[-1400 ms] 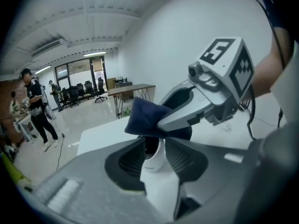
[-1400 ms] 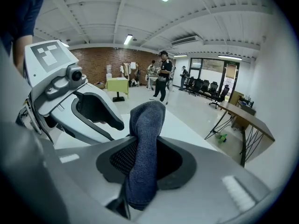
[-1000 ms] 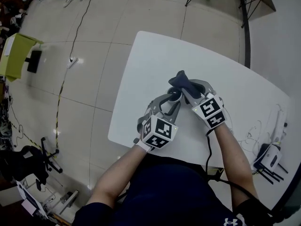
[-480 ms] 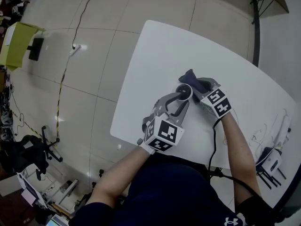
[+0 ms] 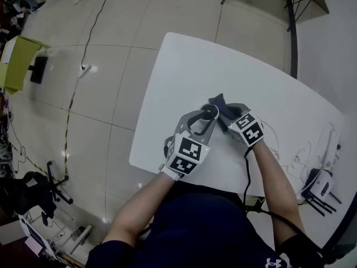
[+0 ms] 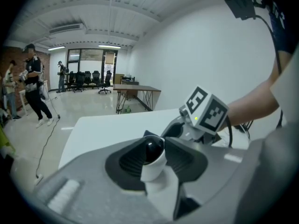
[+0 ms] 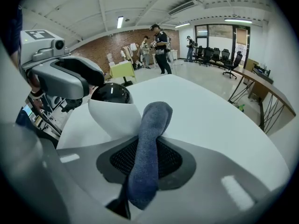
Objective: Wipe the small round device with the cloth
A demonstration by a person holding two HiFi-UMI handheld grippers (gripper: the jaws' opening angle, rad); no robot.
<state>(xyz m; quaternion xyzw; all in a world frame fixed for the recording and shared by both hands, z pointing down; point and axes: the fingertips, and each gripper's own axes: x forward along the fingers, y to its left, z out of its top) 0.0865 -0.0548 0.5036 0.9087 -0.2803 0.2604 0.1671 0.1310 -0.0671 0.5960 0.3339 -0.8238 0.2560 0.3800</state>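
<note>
White table (image 5: 178,71) under both hands, tiled floor beyond. Left gripper (image 5: 205,118) clamped on small round device (image 6: 150,157), which has a white body and black dome. Right gripper (image 5: 228,116) pinches blue cloth (image 7: 150,125), long axis 6-to-12 along the jaws. Head view: device just beside cloth, at its 9 o'clock, so the cloth likely sweeps that way. Right gripper view puts dome at 10 o'clock of cloth tip, contact unclear. Left gripper view hides most of cloth behind device.
</note>
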